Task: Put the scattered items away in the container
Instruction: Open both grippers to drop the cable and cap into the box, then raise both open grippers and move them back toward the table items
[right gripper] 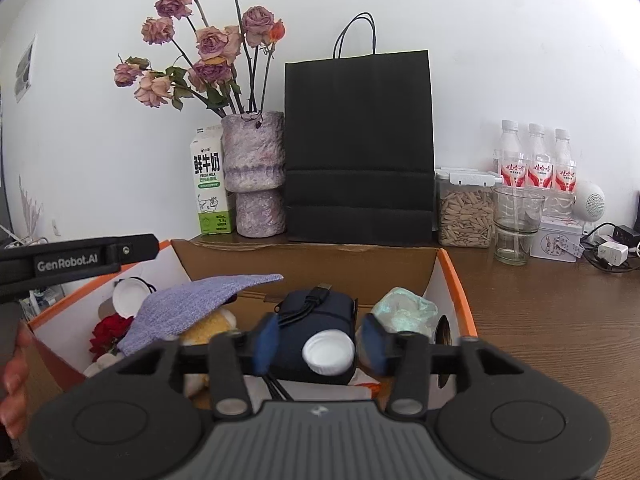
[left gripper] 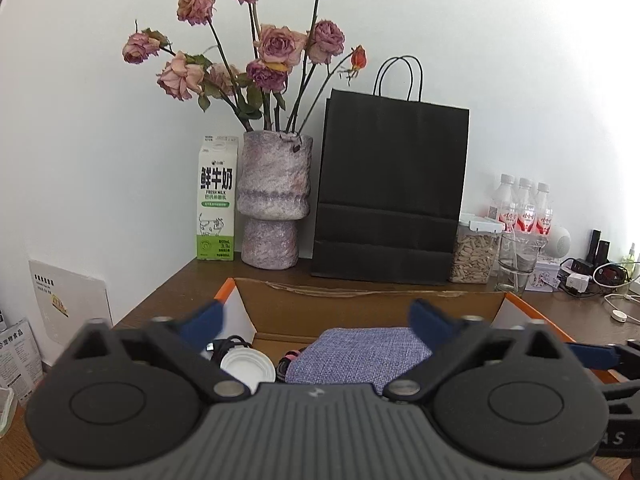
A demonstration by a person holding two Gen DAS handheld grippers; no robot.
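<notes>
Box: the cardboard box on the counter is my landmark.
Cloth: the purple cloth lies inside the box, left; soft and light, I would pinch one edge.
Cap: the white cap lies inside, on a dark pouch; light, stiff, slippery.
Left hand-held gripper: wide, empty, over the box.
Right hand-held gripper: wide, the cap between its jaws, not pressed.

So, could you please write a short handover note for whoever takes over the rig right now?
Left claw: open, empty, above the cardboard box.
Right claw: open, holding nothing, over the box with a white cap lying between its fingers.
In the box: purple cloth, dark pouch with cable, red flower, pale green wrapper.
Done: these items are inside.
Left: no loose items are visible near the box; check out of view.
</notes>
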